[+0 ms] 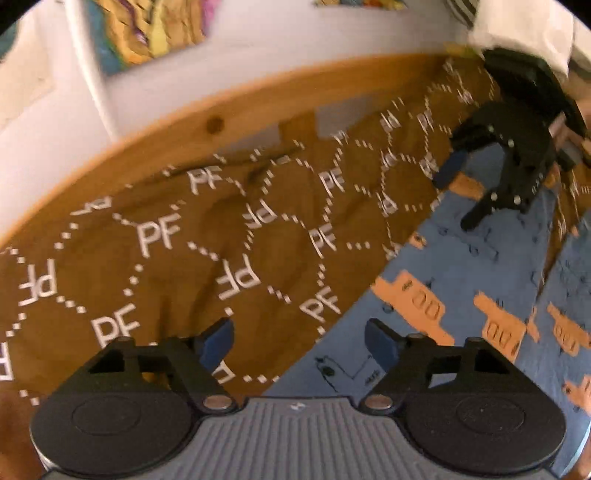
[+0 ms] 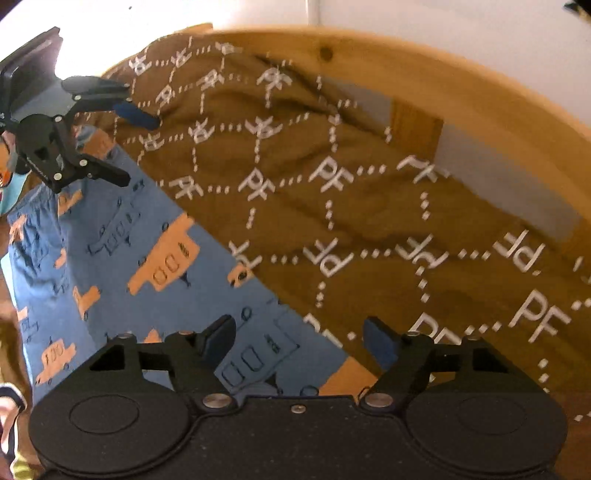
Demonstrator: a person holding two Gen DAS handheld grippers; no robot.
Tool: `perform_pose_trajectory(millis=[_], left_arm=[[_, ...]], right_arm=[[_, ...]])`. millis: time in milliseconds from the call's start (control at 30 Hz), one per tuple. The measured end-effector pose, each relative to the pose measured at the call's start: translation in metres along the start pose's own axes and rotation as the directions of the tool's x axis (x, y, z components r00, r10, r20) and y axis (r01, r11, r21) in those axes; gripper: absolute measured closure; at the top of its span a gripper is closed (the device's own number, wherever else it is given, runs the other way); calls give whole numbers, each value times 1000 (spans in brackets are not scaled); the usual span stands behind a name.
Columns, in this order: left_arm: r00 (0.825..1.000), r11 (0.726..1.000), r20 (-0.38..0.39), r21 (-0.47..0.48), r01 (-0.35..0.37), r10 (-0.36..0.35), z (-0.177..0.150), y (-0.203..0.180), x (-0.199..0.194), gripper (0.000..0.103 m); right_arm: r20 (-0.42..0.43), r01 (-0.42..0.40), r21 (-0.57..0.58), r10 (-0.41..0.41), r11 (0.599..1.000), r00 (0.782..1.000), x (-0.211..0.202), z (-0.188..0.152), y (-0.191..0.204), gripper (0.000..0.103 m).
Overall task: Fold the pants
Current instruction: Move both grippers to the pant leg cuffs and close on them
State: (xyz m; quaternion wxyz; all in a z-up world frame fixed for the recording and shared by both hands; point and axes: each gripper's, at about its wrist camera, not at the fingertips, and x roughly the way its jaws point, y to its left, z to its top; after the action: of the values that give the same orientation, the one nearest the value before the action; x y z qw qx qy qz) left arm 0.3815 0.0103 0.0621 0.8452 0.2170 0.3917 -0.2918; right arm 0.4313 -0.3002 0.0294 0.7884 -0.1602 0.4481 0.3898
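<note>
Blue pants (image 1: pixel 454 280) with orange vehicle prints lie flat on a brown bedcover (image 1: pixel 184 240) printed with white "PF" letters. They also show in the right wrist view (image 2: pixel 122 243). My left gripper (image 1: pixel 299 347) is open and empty, hovering over the pants' edge. My right gripper (image 2: pixel 299 343) is open and empty above the pants' other end. Each gripper shows in the other's view, open: the right one (image 1: pixel 458 195), the left one (image 2: pixel 140 147).
A wooden bed frame rail (image 1: pixel 221 110) curves along the far side of the cover (image 2: pixel 369 206), with a white wall (image 1: pixel 258 48) behind. A colourful picture (image 1: pixel 147 29) hangs on the wall. The rail also shows in the right wrist view (image 2: pixel 424 74).
</note>
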Motion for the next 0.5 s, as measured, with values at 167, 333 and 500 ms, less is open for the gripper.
perform_pose_trajectory(millis=[167,333,500], left_arm=[[996,997,-68,41,66,-63,-11,-3,8,44],[996,993,-94,121,3,8,-15,-15,13,81],[992,977,-36,184,-111,120,-24,-42,8,99]], right_arm=[[-30,12,-36,-13,999,999,5,-2,2,40],[-52,34,-61,-37,998,998,3,-2,7,66],[-53,137,-141,-146,980,988,1,-7,35,95]])
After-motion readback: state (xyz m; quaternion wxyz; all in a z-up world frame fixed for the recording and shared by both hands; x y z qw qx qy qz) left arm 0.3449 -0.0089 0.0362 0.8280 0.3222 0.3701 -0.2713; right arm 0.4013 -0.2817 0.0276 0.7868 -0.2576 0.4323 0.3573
